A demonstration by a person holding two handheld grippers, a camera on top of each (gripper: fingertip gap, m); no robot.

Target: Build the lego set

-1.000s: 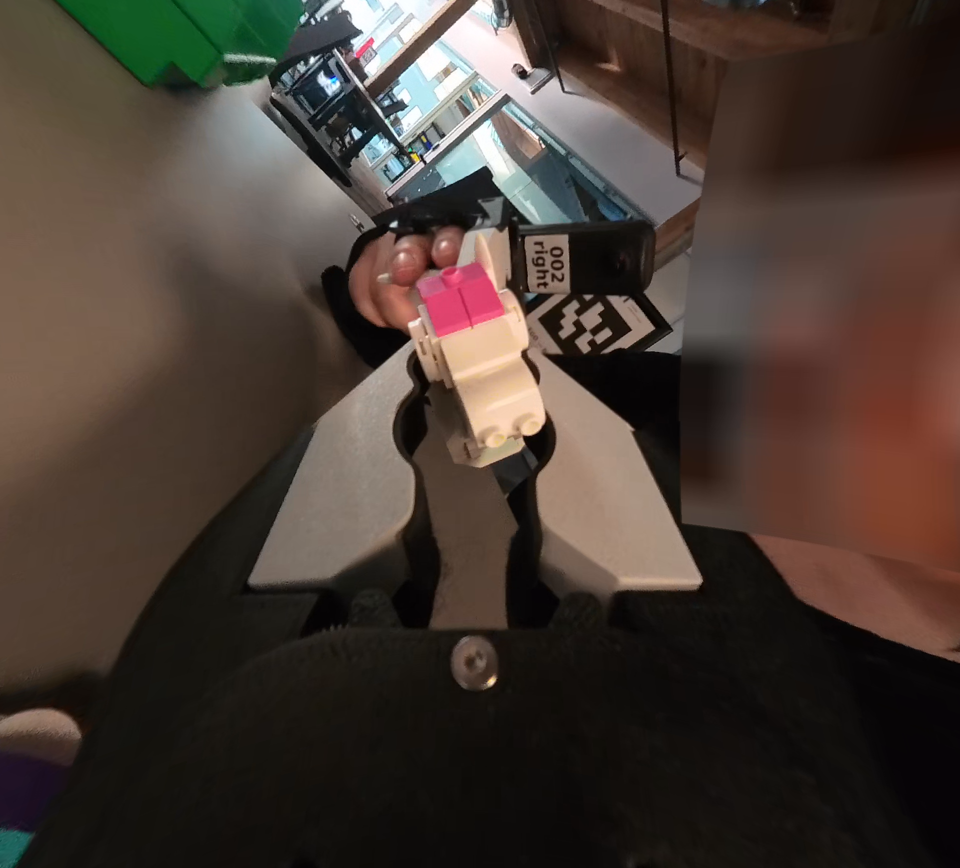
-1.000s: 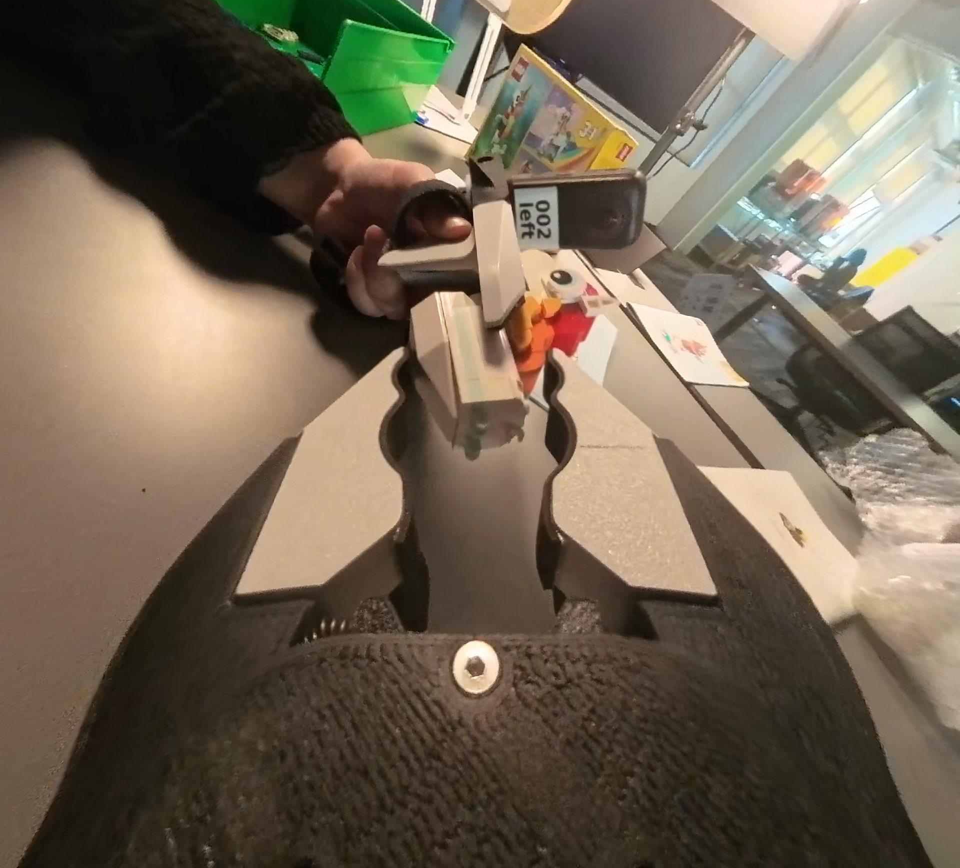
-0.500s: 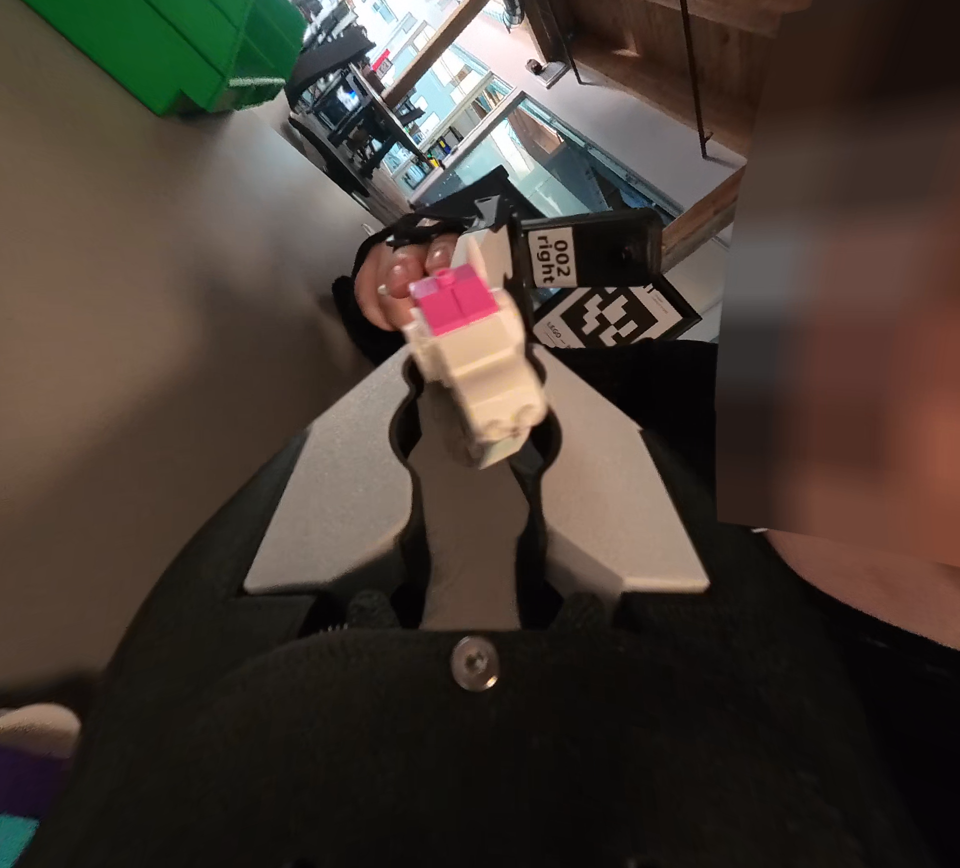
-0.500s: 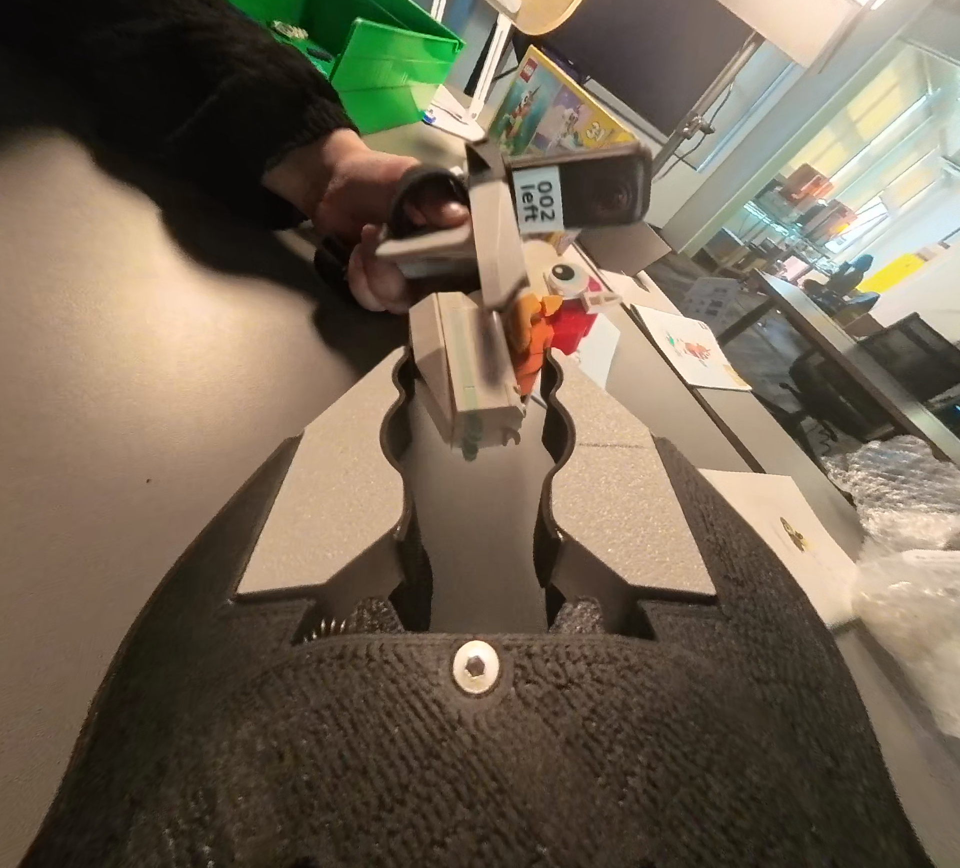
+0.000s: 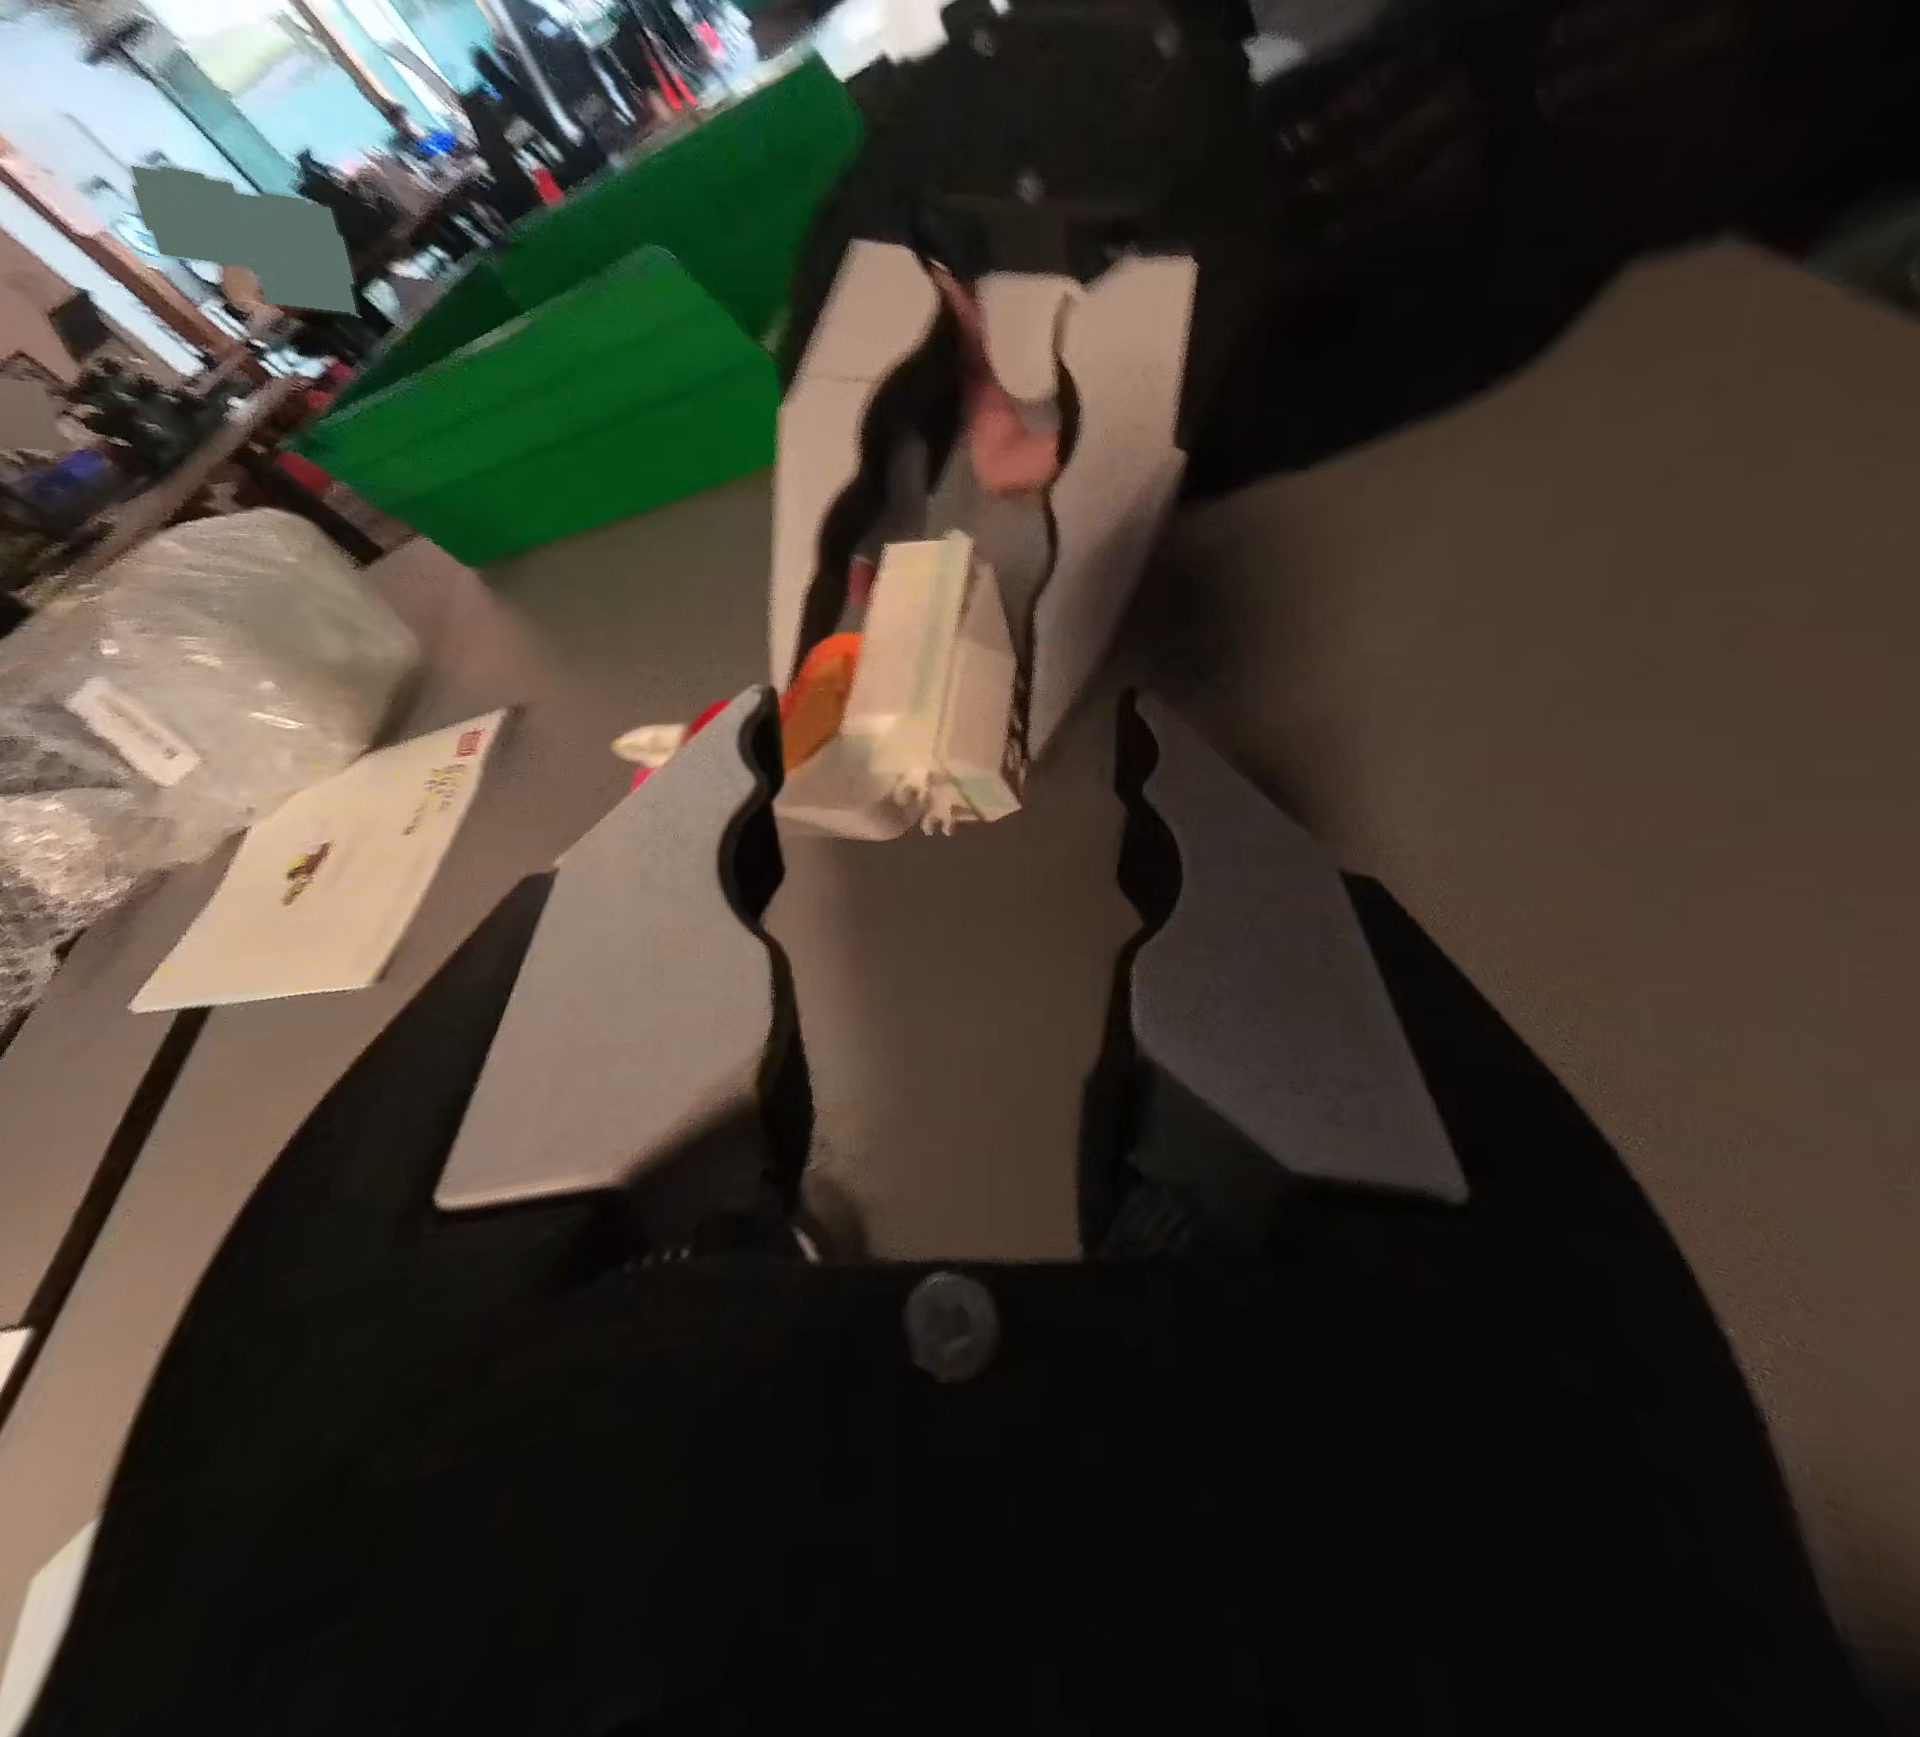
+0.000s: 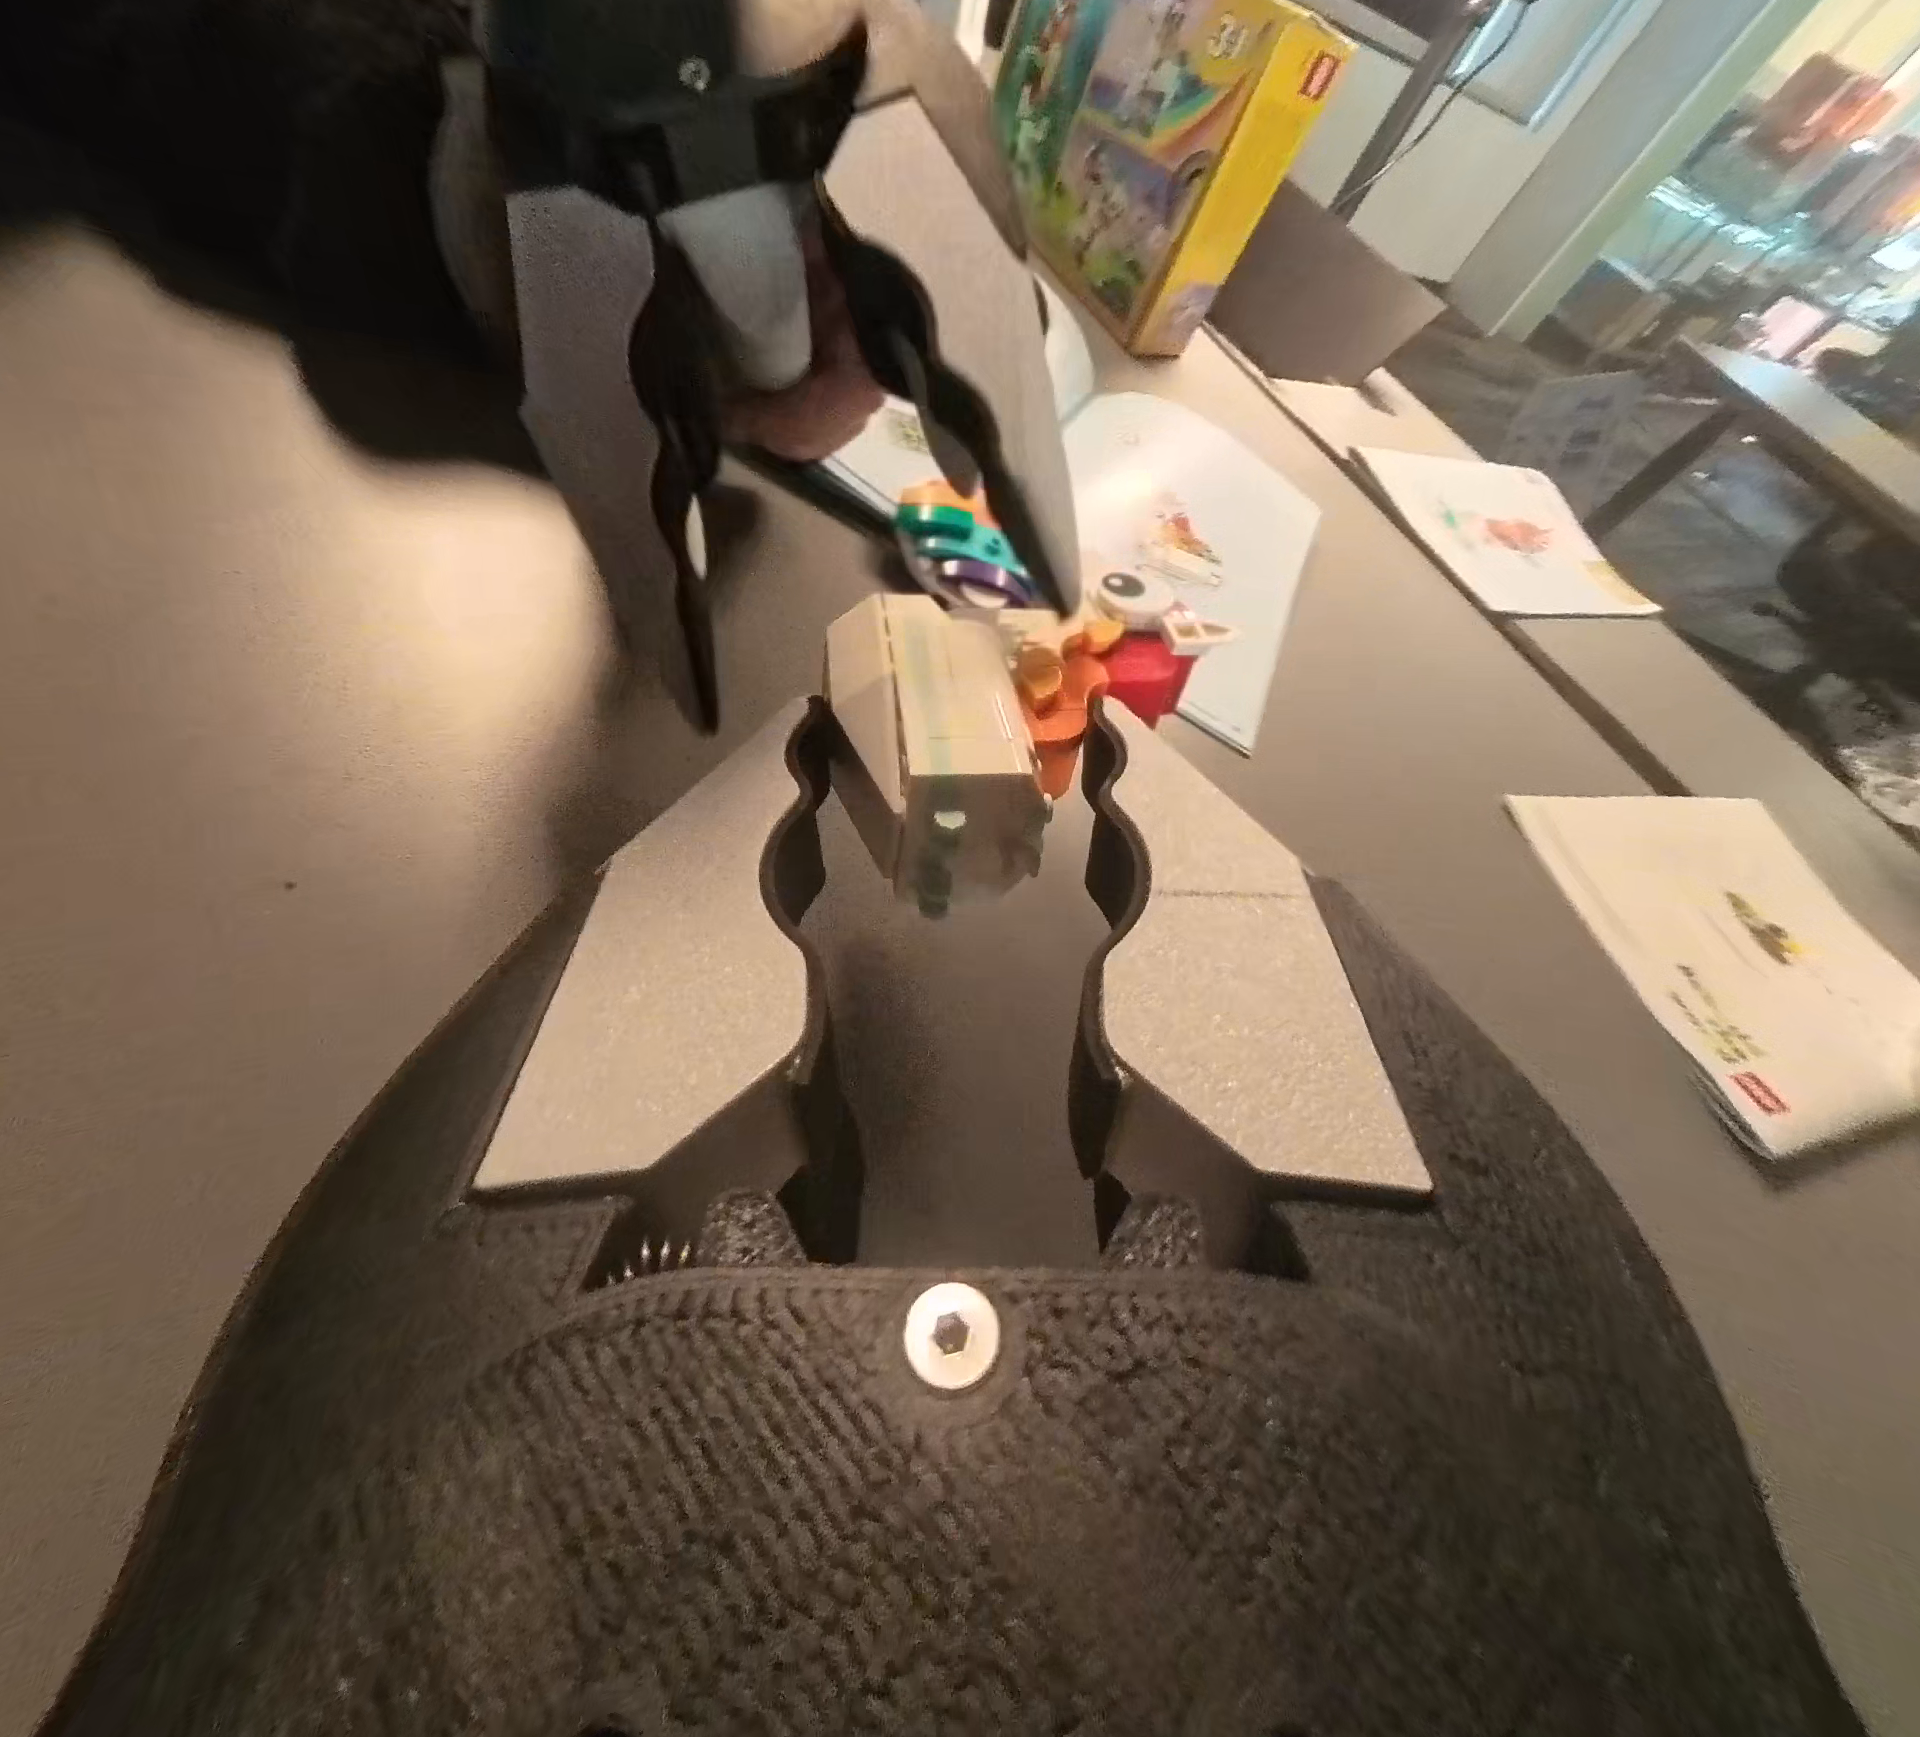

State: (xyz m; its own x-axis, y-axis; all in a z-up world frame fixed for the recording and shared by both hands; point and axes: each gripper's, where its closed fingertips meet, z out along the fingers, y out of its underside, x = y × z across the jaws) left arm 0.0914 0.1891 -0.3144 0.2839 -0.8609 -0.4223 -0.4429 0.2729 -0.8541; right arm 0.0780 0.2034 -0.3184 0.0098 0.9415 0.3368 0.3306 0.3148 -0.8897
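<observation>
A white brick assembly (image 6: 935,752) with a pale green stripe hangs between the tips of my right gripper (image 6: 951,721), which is shut on it just above the grey table (image 6: 312,856). Orange pieces (image 6: 1049,700) sit against its right side. My left gripper (image 5: 948,721) is open and empty, and faces the assembly (image 5: 925,700) tip to tip. In the right wrist view the left gripper's fingers (image 6: 1018,440) point down from the upper left, spread wide, one tip beside the assembly. The view is blurred by motion.
A red and orange model with an eye (image 6: 1138,638) and a teal-purple piece (image 6: 956,544) lie on an open booklet. A yellow set box (image 6: 1143,129), more booklets (image 6: 1766,960) (image 5: 332,866), green bins (image 5: 582,420) and a bubble-wrap bag (image 5: 187,648) surround the spot. My two grippers' fingertips are within a few centimetres of each other.
My left gripper has let go of the white assembly, opened, and swung round to face the table. My right gripper still holds the assembly at the same width.
</observation>
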